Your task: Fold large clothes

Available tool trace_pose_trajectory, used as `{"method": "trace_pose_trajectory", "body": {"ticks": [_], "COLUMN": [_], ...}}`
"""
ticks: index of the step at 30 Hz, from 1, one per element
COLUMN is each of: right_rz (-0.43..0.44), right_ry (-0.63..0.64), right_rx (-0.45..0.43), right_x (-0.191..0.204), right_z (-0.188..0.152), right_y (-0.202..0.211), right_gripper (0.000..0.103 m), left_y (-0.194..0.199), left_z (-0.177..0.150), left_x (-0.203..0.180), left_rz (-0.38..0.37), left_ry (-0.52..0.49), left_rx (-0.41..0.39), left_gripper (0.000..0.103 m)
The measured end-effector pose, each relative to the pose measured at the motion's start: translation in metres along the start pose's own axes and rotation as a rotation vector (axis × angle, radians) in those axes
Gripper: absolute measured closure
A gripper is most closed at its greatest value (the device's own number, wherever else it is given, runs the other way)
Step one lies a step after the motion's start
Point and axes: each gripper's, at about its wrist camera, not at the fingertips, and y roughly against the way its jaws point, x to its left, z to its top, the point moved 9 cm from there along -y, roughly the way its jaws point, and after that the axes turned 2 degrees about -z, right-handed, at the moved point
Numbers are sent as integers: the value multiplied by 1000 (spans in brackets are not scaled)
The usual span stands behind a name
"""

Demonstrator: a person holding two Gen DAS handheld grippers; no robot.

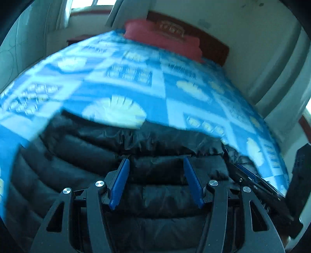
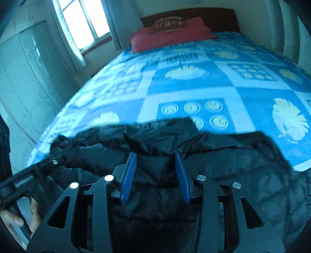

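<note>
The black puffer jacket point(image 1: 159, 175) lies on the near part of the bed point(image 2: 194, 91), spread across the blue patterned bedspread point(image 1: 136, 77) with its quilted bands running crosswise. Seen from the right wrist, the jacket point(image 2: 175, 155) has a crumpled upper edge, with a flap of shiny fabric bunched near its middle and one side trailing off toward the right edge of the bed.

The left gripper point(image 1: 156, 161) hangs over the jacket with its blue pads point(image 1: 120, 181) spread apart; nothing is pinched between them, only the dark cloth below. The right gripper point(image 2: 155, 155) is likewise parted, a little narrower, its ribbed blue pads point(image 2: 128, 175) above the bunched fabric and not closed on it. Whether either one's tips brush the cloth I cannot tell.

Each gripper shows in the other's view: the right gripper point(image 1: 258, 184) comes in low at the right of the left wrist view, over the jacket's edge, and the left gripper point(image 2: 38, 169) reaches in from the left of the right wrist view, with the person's hand point(image 2: 21, 218) gripping its handle.

Farther up the bed a red pillow point(image 2: 171, 35) rests against a dark wooden headboard point(image 2: 213, 17). A window point(image 2: 83, 21) with pale curtains stands to the left, and a pale wardrobe point(image 2: 29, 68) beside it.
</note>
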Motion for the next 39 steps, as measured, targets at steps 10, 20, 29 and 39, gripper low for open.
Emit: {"method": "trace_pose_trajectory", "body": {"ticks": [10, 20, 29, 39], "right_rz": [-71, -59, -194, -221], "right_ry": [29, -9, -61, -55], "right_rx": [2, -20, 12, -4], "right_x": [-8, -19, -98, -97], "right_z": [-18, -9, -32, -32], "right_y": [-33, 7, 19, 54], "right_gripper": [62, 60, 54, 49], "left_y": [-36, -15, 15, 38], "left_z": [-16, -13, -24, -28], "left_x": [7, 5, 51, 51], "left_rz": [83, 123, 125, 116], "left_ry": [-81, -108, -70, -80], "left_rx": [-11, 51, 26, 43], "left_gripper": [45, 45, 44, 44]}}
